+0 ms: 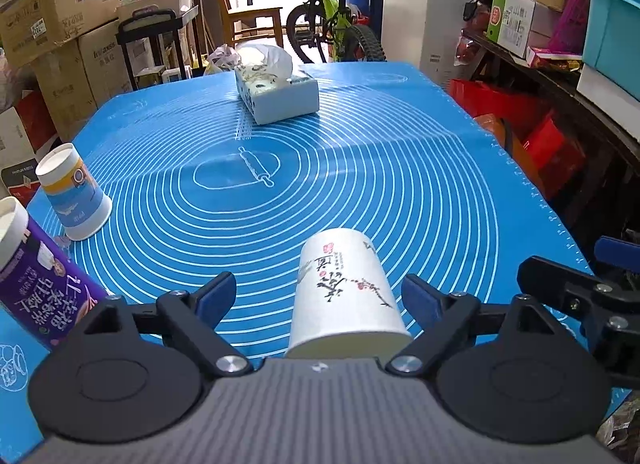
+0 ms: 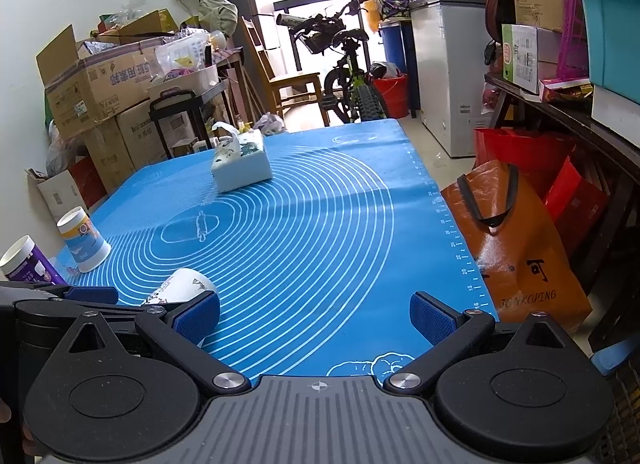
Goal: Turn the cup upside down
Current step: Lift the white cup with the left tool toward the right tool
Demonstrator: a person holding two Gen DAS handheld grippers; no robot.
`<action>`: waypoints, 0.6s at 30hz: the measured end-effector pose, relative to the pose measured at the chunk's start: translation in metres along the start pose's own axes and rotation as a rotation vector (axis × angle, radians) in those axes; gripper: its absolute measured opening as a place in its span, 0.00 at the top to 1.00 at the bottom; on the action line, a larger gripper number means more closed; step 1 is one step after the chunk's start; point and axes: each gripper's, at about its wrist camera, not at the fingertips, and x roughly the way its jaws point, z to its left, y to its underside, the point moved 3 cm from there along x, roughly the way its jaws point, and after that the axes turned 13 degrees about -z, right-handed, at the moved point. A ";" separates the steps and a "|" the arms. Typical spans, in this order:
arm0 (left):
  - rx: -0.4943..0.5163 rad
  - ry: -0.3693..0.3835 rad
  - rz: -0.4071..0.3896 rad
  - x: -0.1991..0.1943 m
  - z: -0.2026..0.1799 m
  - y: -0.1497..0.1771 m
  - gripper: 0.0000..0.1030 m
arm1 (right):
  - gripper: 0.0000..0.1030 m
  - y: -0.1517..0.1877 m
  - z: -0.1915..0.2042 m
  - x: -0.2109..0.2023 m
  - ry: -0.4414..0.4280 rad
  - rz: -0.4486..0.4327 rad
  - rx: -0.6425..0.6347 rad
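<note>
A white paper cup with black calligraphy and red blossoms [image 1: 344,296] stands upside down on the blue mat [image 1: 360,168], rim down, between the fingers of my left gripper [image 1: 320,296]. The jaws stand wide open and do not touch it. The same cup shows in the right wrist view [image 2: 182,286], partly hidden behind my right gripper's left finger. My right gripper [image 2: 316,318] is open and empty over the mat's near right part.
A blue-and-orange cup [image 1: 74,196] and a purple cup [image 1: 32,272] stand upside down at the left edge. A tissue box [image 1: 276,92] sits at the far middle. Cardboard boxes crowd the left, an orange bag [image 2: 516,240] and shelves the right.
</note>
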 end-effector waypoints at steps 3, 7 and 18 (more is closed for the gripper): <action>-0.011 0.004 -0.017 -0.009 0.003 -0.004 0.13 | 0.03 -0.003 0.002 -0.003 -0.007 0.003 -0.004; -0.028 0.007 -0.045 -0.023 0.012 -0.011 0.11 | 0.03 -0.009 0.010 -0.007 -0.026 0.012 -0.014; -0.071 -0.072 -0.070 -0.049 0.059 -0.008 0.11 | 0.03 -0.032 0.049 0.006 -0.107 0.144 -0.016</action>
